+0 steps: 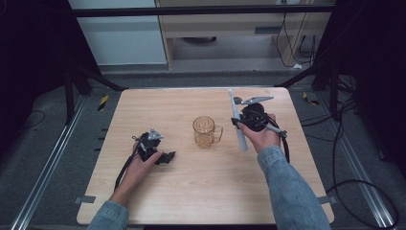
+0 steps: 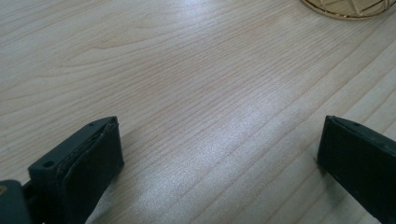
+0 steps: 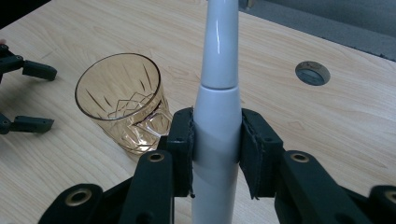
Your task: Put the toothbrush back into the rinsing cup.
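The right claw (image 3: 216,154) is clamped on an electric toothbrush (image 3: 218,93), its two black pads pressing the thick white handle from either side, just below the seam where the narrower neck begins. That is a sensible place to hold it: the handle is the widest and probably the heaviest part, and its surface looks smooth and glossy, so it is likely to slip or twist if gripped loosely or further up on the taper. The body looks stiff, hard plastic that should not bend or crush under the pads; the slim neck is the weaker part and best left alone.

In the high view the toothbrush (image 1: 237,122) is held above the desk (image 1: 191,191), just to the right of the amber glass mug (image 1: 205,131) and not touching it. Its long axis runs nearly upright with a tilt, the head end pointing up and away from the person and the butt end hanging down past the right hand (image 1: 261,136). The bristles cannot be made out.

The mug (image 3: 123,100) stands upright and empty, handle toward the toothbrush. It looks like faceted glass, so knocks are worth avoiding.

Left of the mug, the left claw (image 1: 165,157) lies low over the desk, its jaws spread wide with nothing between them.
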The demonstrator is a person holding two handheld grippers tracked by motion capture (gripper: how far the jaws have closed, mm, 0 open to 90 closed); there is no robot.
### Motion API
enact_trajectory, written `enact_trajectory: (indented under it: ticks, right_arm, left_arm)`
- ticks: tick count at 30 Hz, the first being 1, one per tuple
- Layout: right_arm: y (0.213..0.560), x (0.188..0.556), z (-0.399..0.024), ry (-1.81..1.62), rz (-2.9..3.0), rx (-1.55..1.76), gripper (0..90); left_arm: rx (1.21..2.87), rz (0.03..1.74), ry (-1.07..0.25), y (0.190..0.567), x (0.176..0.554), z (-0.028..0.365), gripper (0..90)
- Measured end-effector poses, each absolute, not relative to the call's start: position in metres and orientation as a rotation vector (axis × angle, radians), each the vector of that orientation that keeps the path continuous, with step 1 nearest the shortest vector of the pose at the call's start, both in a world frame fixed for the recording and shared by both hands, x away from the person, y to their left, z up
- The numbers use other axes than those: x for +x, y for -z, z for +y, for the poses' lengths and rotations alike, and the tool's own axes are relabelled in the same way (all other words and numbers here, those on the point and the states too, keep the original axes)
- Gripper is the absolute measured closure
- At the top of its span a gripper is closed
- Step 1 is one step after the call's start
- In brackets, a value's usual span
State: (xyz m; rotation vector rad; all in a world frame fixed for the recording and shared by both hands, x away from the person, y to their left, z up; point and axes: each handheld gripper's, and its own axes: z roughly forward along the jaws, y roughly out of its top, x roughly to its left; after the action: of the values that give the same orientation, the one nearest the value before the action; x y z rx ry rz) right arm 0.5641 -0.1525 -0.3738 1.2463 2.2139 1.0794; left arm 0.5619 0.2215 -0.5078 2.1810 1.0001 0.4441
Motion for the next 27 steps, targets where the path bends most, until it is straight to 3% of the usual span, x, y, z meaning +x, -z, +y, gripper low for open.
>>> enact_trajectory:
  ticks: [27]
  right_arm:
    - [0.339,0.576,-0.138,-1.142,2.099,1.203,67.1]
  left_arm:
    - [2.18,1.002,-0.443,0.508,0.562,0.221,0.0]
